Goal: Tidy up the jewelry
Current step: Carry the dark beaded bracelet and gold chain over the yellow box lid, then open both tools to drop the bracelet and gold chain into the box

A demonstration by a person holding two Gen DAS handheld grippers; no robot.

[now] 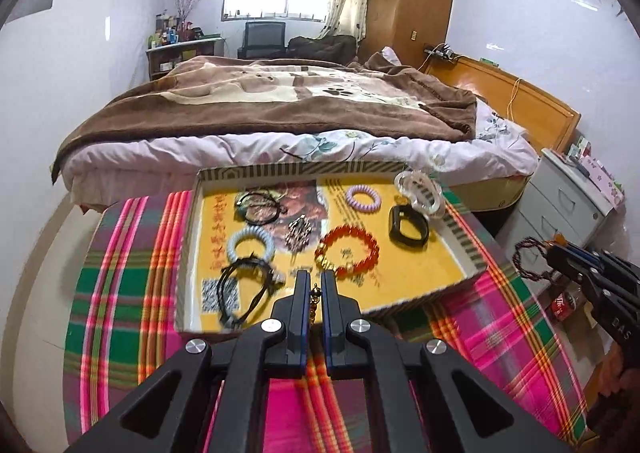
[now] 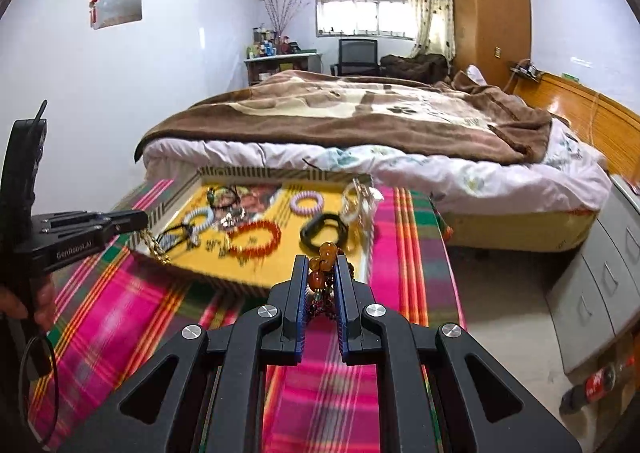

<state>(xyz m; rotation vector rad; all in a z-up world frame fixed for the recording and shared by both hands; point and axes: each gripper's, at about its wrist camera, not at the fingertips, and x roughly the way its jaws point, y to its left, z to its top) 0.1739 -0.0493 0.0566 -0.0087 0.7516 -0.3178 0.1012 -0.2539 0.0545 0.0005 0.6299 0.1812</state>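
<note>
1. Low in the centre of my left wrist view, the left gripper has its fingers pinched on a thin gold chain; in the right wrist view that same chain dangles from the left gripper at the left edge of the frame, over the near rim of the tray.
2. At bottom centre of my right wrist view, the right gripper is clenched on a beaded bracelet with amber and dark beads; from the left wrist view the right gripper sits at the right edge with that bracelet's dark loop hanging beyond its tips.
3. Just past my left fingertips lies the tray, a shallow box lid with a yellow printed floor.
4. Inside it I see a red bead bracelet at centre, a black band to its right, a clear bangle on the upper right rim, a lilac coil hair tie, a pale blue coil hair tie, a black cord bracelet and a black cord necklace lower left.
5. Under the tray is a plaid cloth, pink and green.
6. Beyond, filling the upper half, is a bed with a brown blanket.
</note>
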